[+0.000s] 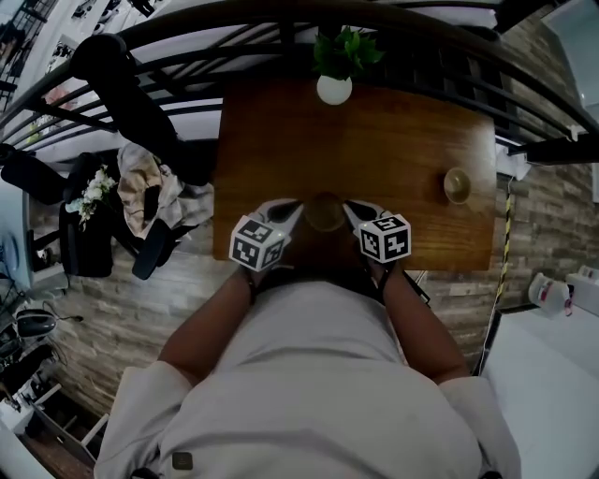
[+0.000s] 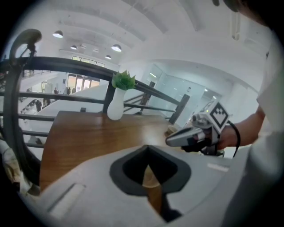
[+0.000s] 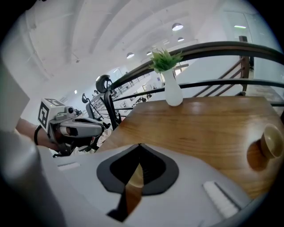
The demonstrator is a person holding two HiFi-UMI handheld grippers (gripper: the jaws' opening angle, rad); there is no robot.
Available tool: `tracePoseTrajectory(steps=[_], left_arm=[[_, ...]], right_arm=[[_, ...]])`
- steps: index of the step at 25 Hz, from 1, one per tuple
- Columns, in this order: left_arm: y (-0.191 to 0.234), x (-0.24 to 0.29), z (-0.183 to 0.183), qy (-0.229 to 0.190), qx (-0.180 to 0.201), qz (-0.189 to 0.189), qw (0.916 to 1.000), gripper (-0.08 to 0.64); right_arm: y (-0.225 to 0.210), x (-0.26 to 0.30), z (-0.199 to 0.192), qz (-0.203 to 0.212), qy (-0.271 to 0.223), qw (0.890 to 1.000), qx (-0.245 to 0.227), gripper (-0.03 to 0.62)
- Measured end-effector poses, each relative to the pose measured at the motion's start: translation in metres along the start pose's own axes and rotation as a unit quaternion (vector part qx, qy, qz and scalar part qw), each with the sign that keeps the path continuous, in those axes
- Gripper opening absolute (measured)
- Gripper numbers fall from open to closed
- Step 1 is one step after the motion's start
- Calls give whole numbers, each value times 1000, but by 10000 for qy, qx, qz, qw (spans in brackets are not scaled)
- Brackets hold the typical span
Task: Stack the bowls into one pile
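Though both grippers crowd it in the head view, the held bowl (image 1: 325,213) shows as a small, round, tan-brown dish just below the frame's centre, over the lower part of the wooden tabletop (image 1: 393,140). The left gripper (image 1: 292,210) meets its rim from the left and the right gripper (image 1: 354,211) from the right. A second bowl (image 1: 457,184) of the same colour sits well apart at the right of the tabletop. A white vase (image 1: 334,89) with a green plant (image 1: 346,51) stands at the top edge, in front of a dark railing (image 1: 281,28). Draped clothes (image 1: 145,192) hang at the left, off the tabletop.

Seen along the left gripper (image 2: 148,159) in its own view, the jaws are pinched narrow on a thin tan wedge, the held bowl's wall (image 2: 153,188). The right gripper (image 2: 171,141) reaches in from the right, and the vase (image 2: 115,108) stands behind.

From the right gripper view, that gripper's (image 3: 138,159) jaws are likewise closed on the bowl's wall (image 3: 133,186). The left gripper (image 3: 100,128) shows at the left, the second bowl (image 3: 271,141) at the far right edge, with bare wood between.
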State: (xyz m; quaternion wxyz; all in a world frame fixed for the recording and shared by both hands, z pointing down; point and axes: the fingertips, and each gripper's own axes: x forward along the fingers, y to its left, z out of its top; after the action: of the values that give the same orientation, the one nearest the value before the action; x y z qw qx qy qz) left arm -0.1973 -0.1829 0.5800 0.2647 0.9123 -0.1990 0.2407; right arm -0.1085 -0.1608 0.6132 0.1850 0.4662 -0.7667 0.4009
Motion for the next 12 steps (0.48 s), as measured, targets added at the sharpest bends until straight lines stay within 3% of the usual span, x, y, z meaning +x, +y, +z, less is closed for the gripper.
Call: tracePoseTrajectory(steps=[12], left_arm=[[-18, -45, 94, -913, 520, 32, 9945, 5]], right_arm=[[50, -65, 95, -17, -1225, 9898, -722, 8]])
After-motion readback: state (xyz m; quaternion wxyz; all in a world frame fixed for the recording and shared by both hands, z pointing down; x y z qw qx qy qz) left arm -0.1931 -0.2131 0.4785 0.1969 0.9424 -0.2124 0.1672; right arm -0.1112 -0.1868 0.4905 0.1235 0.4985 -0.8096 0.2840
